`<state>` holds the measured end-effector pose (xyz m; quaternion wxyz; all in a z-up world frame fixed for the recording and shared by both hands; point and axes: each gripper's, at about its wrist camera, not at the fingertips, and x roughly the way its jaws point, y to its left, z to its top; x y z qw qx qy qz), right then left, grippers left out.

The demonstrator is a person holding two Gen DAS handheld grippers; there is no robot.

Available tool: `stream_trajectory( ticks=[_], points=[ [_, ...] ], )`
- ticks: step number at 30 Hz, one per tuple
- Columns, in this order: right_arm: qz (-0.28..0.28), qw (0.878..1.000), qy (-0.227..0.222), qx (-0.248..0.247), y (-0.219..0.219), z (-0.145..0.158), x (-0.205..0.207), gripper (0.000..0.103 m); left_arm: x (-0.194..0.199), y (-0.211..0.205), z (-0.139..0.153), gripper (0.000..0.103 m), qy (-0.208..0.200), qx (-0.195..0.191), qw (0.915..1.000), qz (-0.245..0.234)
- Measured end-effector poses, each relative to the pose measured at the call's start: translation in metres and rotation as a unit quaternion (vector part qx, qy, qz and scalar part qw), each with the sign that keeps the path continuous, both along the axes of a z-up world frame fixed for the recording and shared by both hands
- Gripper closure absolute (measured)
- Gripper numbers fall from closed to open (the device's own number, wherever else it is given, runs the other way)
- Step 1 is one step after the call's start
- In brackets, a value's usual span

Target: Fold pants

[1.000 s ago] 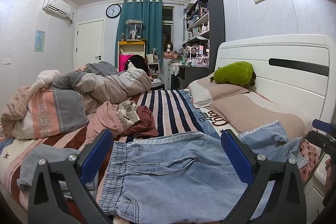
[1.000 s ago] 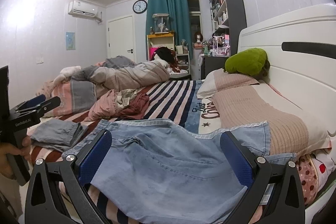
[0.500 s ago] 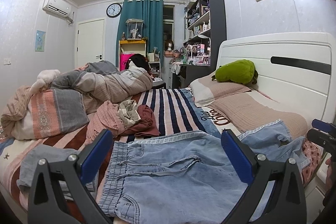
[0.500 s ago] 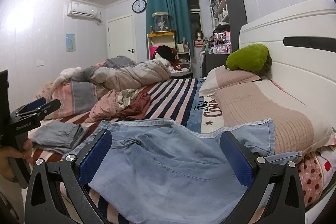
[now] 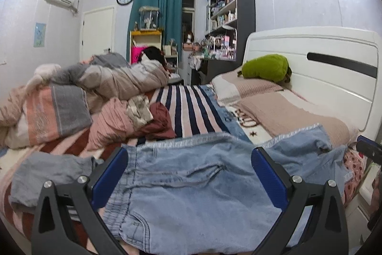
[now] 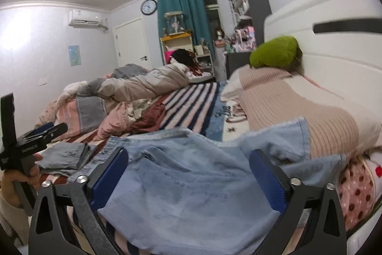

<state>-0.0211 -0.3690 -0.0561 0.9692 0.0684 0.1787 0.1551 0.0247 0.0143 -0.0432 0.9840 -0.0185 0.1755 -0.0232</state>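
Observation:
Light blue denim pants (image 5: 191,195) lie spread across the near edge of the bed, waistband to the left, a leg hem reaching up onto the pillow. My left gripper (image 5: 188,154) is open low over the waistband end, and its pads touch nothing. My right gripper (image 6: 187,154) hovers over the leg end of the pants (image 6: 191,195). Its jaws are closing, with denim below and between them but no pad pressing on it. At the left of the right wrist view, a hand holds the left gripper (image 6: 35,135).
A folded grey garment (image 5: 47,173) lies left of the pants. A heap of pink and maroon clothes (image 5: 133,116) and a rolled quilt (image 5: 114,80) sit behind. A pillow (image 5: 286,111), a green plush (image 5: 265,68) and the white headboard (image 5: 322,63) close off the right.
Both grippers have sunk closer to the denim. The right wrist view has rolled and slid sideways, and its fingers stand slightly nearer together. The pants lie as before.

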Motion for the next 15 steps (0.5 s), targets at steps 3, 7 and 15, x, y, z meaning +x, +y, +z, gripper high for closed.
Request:
stream_trajectory(
  ticks=[3,7,15],
  points=[
    [-0.028,0.999,0.035,0.007,-0.027,-0.024,0.001,0.035,0.006,0.007,-0.021,0.001,0.023,-0.005,0.9997,0.006],
    [-0.062,0.994,0.087,0.031,-0.066,-0.066,0.001,0.038,0.01,0.022,-0.047,0.001,0.058,-0.027,0.9978,0.019],
    [-0.097,0.973,0.18,0.102,-0.109,-0.141,0.009,0.036,0.019,0.048,-0.098,0.001,0.146,-0.031,0.9871,0.058]
  ],
)
